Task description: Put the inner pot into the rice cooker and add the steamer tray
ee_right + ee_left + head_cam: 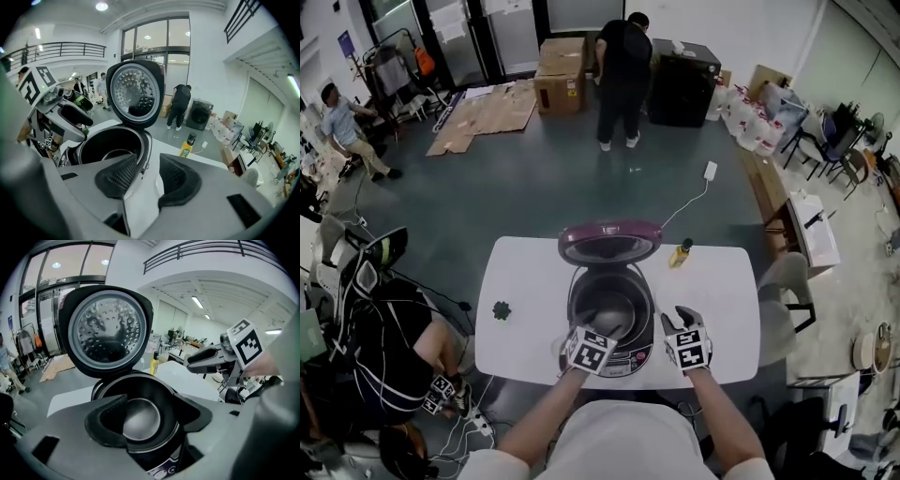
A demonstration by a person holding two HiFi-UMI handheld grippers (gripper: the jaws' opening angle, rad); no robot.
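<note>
The rice cooker (623,354) stands on the white table (525,281) with its purple lid (609,242) raised. A dark inner pot (609,305) with a shiny bottom sits inside it, also seen in the left gripper view (140,416) and the right gripper view (110,145). My left gripper (598,328) hovers over the cooker's front rim, open, with nothing between its pads (110,420). My right gripper (680,317) is just right of the cooker, open and empty (149,176). No steamer tray shows in any view.
A yellow bottle (680,253) stands behind the cooker to the right. A small dark green object (502,310) lies at the table's left. A person (384,347) sits left of the table, a chair (783,291) is on the right, and another person (621,80) stands far back.
</note>
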